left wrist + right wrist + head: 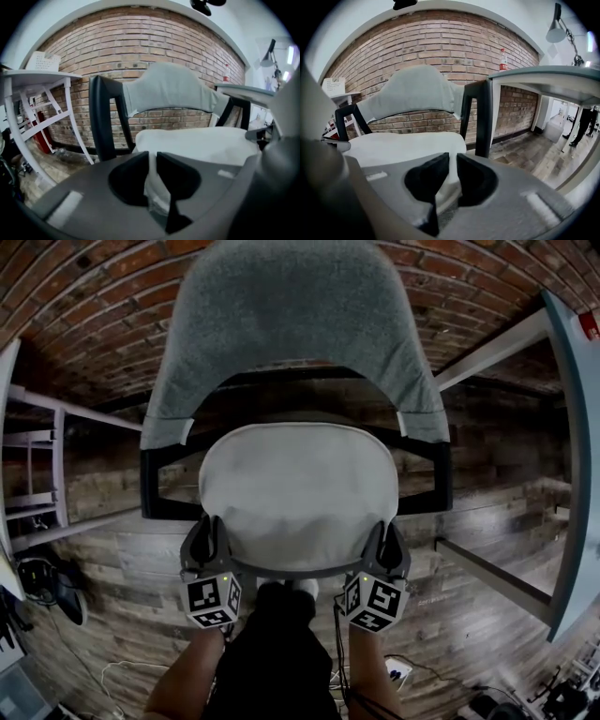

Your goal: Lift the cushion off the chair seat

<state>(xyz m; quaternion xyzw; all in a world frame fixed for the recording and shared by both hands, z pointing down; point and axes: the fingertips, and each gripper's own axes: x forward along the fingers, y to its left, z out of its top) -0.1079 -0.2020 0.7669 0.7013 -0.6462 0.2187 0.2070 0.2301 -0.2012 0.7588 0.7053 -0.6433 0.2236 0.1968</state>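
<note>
White and soft, the cushion (298, 493) is one puffy pad with round corners and a smooth cover. It sits in the middle of the head view, over the seat of the black chair with a grey cloth back (291, 315). I cannot tell if its bottom touches the seat.

The left gripper (208, 545) is at the lower left of the cushion, and the right gripper (386, 547) is at the lower right. In the left gripper view, the black jaws of the left gripper (153, 154) are pinched tight on a fold of the cushion (197, 143). In the right gripper view, the jaws of the right gripper (453, 157) squeeze the cushion's (403, 145) edge the same way.

Counting now: one cushion, one chair, two grippers. Each gripper has one cube with black and white squares, so two cubes, the left one (213, 600) and the right one (373, 602). Two white tables stand by the chair, one at the left edge (56, 409) and one at the right edge (562, 427). One small bottle with a red cap (503, 60) stands on the table at the upper right of the right gripper view. A red brick wall (84, 296) is behind the chair, and a wooden floor (122, 559) is under it.
</note>
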